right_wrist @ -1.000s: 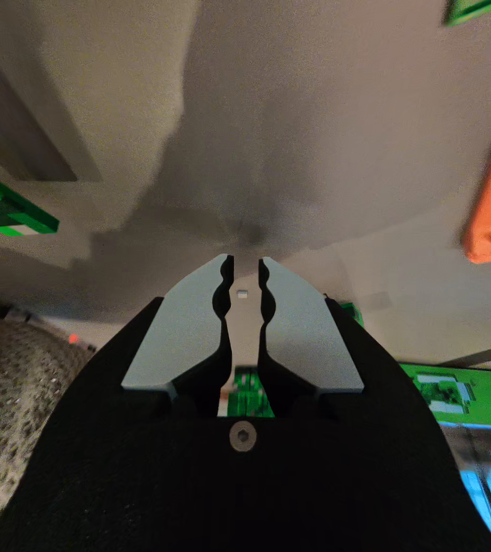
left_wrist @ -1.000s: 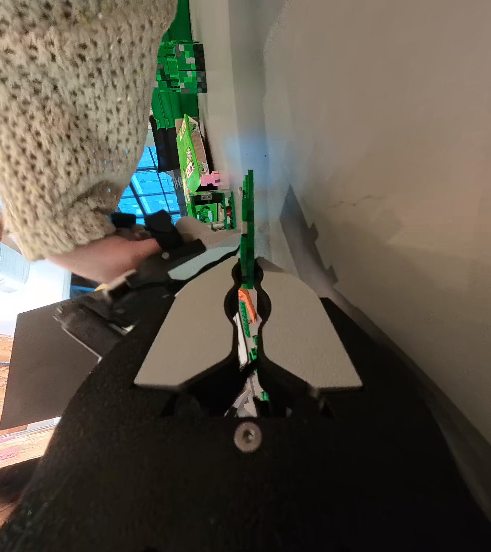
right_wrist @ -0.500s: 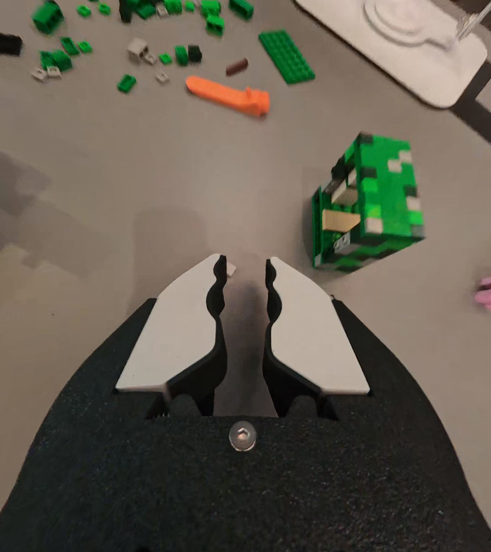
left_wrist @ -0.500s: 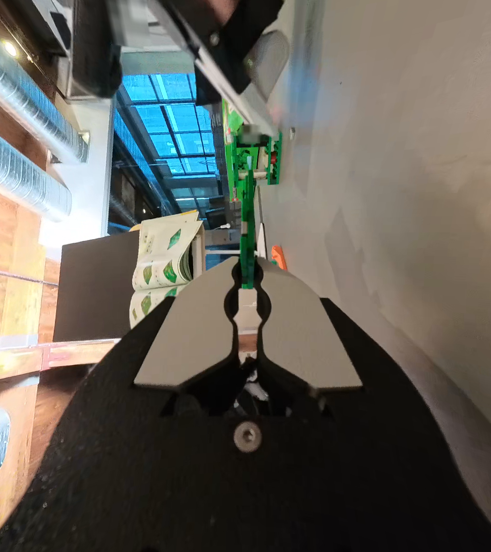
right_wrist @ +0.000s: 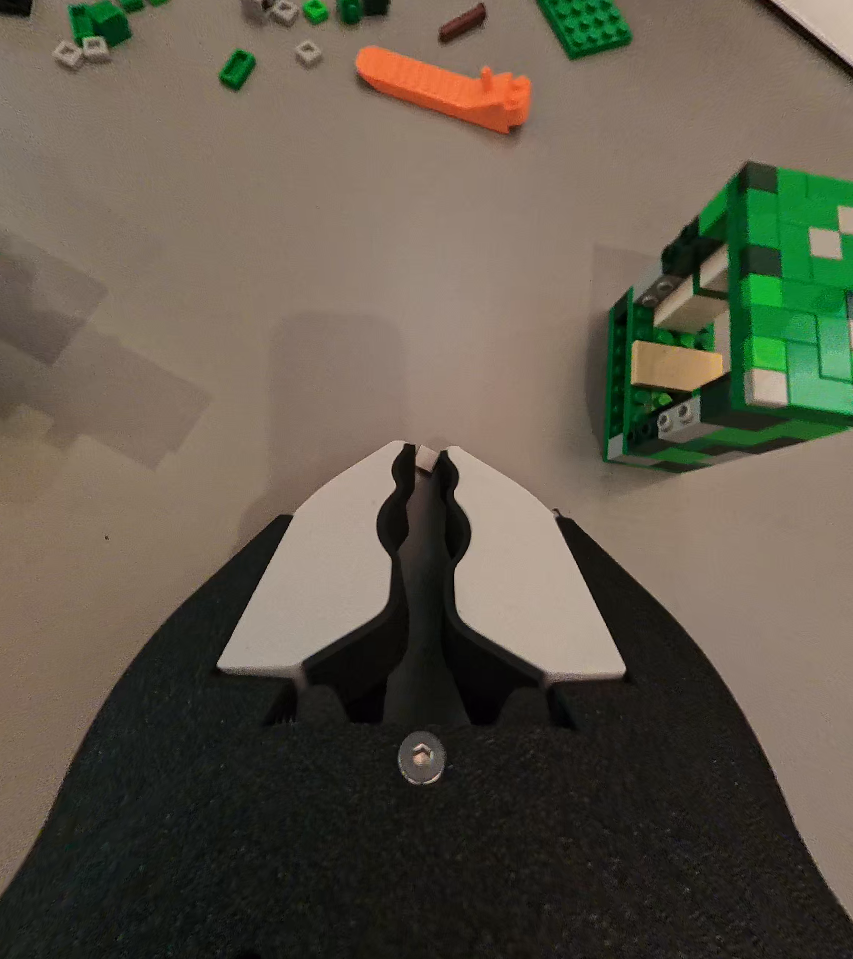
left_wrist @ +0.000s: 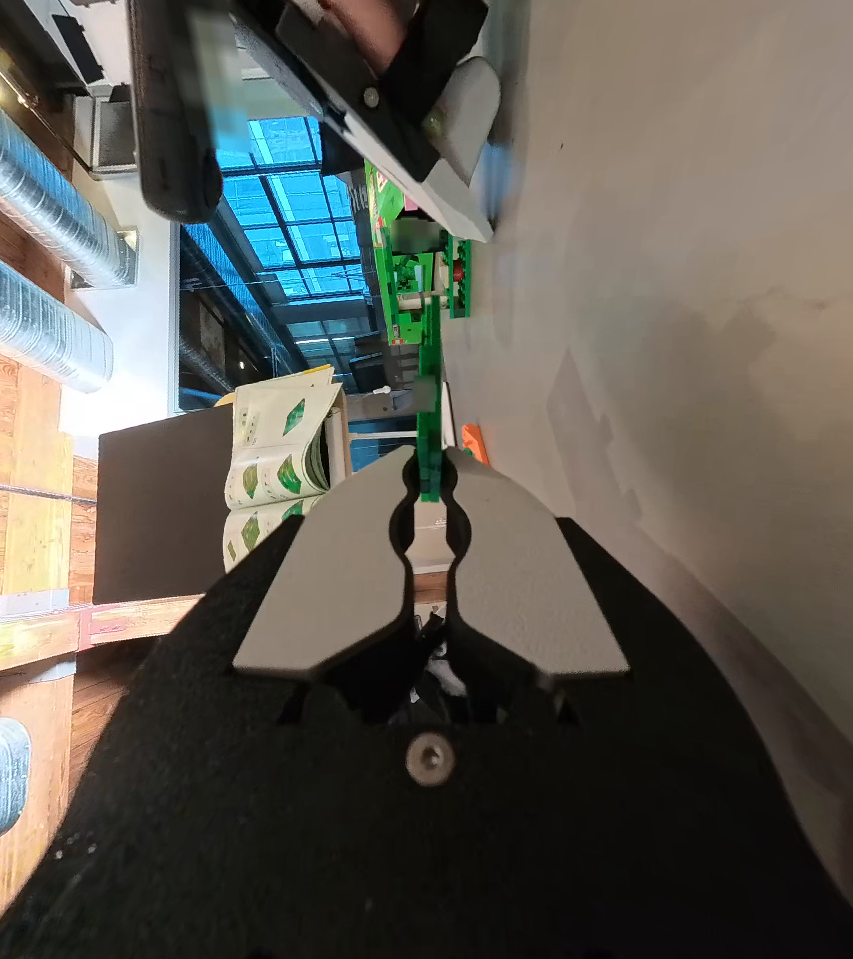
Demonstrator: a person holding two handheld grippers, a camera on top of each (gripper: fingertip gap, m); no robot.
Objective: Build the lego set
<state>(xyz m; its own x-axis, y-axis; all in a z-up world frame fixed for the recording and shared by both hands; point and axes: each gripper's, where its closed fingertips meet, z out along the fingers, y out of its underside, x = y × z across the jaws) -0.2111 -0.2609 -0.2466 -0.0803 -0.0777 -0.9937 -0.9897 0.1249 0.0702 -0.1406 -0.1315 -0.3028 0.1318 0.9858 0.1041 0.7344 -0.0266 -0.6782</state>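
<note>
Left wrist view: the left gripper (left_wrist: 430, 462) pinches a flat green lego piece (left_wrist: 429, 415) by its edge, up off the grey table (left_wrist: 725, 363).

Right wrist view: the right gripper (right_wrist: 425, 456) squeezes a tiny white lego piece (right_wrist: 425, 459) on the table, near a green block cube (right_wrist: 777, 322) and an orange tool (right_wrist: 440, 88).

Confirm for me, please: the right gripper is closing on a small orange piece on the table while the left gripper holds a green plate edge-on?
Not quite: the piece between the right gripper tips is a small light grey piece, as the right wrist view shows. The left gripper does hold the green plate edge-on.
</note>
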